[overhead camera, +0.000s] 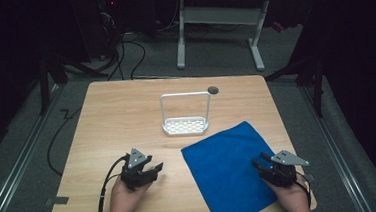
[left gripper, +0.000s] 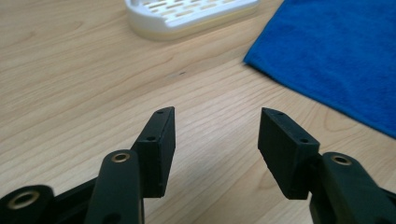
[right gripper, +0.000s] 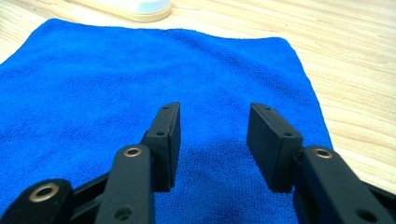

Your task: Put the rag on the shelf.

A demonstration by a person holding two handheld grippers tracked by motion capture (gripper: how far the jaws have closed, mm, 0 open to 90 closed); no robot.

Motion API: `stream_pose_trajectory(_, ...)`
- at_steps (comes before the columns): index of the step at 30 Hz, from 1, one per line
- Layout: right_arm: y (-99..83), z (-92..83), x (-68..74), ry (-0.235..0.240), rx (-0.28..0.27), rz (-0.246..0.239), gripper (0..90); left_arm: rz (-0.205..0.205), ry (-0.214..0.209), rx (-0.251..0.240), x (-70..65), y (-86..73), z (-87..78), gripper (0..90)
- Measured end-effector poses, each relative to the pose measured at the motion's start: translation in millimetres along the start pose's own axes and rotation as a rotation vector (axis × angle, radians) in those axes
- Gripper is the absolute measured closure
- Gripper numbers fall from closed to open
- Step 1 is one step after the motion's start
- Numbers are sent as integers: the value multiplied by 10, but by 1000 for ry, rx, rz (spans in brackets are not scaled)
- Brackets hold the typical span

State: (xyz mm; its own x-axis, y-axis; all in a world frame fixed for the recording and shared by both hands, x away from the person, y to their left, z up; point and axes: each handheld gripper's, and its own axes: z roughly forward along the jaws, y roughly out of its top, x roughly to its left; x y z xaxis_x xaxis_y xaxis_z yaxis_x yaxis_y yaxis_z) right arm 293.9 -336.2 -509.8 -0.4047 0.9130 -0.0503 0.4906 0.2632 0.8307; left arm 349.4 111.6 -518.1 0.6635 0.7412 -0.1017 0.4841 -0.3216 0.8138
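A blue cloth (overhead camera: 230,163) lies flat on the wooden table (overhead camera: 116,116), toward the front right. My right gripper (overhead camera: 261,162) hovers low over the cloth's right part, open, with nothing between its jaws; in the right gripper view (right gripper: 214,116) the blue cloth (right gripper: 140,74) spreads ahead under them. My left gripper (overhead camera: 155,169) rests near the front left of the table over bare wood, open and empty. In the left gripper view (left gripper: 217,116) the cloth's corner (left gripper: 336,56) lies ahead to the right.
A white slotted rack with a tall wire handle (overhead camera: 185,125) stands at the table's middle, just behind the cloth; its base (left gripper: 187,14) appears ahead of the left gripper. A small dark round hole (overhead camera: 213,90) sits in the table's back. A desk frame (overhead camera: 220,18) stands beyond.
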Motion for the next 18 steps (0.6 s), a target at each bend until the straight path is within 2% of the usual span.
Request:
stream_pose_trajectory(3, 5, -1, 7, -4, 5, -2, 567, 3, -37, -12, -91, 34, 17, 542)
stream_pose_trajectory(5, 9, -2, 14, 2, -2, -7, 573, -6, -84, -10, -200, 76, 55, 594)
stream_pose_trajectory(7, 8, -2, 21, 3, -2, -8, 597, 14, -115, -10, -376, 117, 114, 631)
stream_pose_trajectory(9, 12, -9, 18, 7, 0, -18, 650, 82, -143, 3, -617, 152, 188, 712)
stream_pose_trajectory(13, 14, -33, 4, 15, 1, -10, 771, 176, -188, 28, -976, 181, 305, 835)
stream_pose_trajectory(14, 13, -35, 1, 20, 4, -4, 792, 203, -213, 55, -1105, 176, 361, 850)
stream_pose_trajectory(18, -3, -24, -12, 37, 25, -5, 817, 283, -241, 111, -1342, 120, 466, 883)
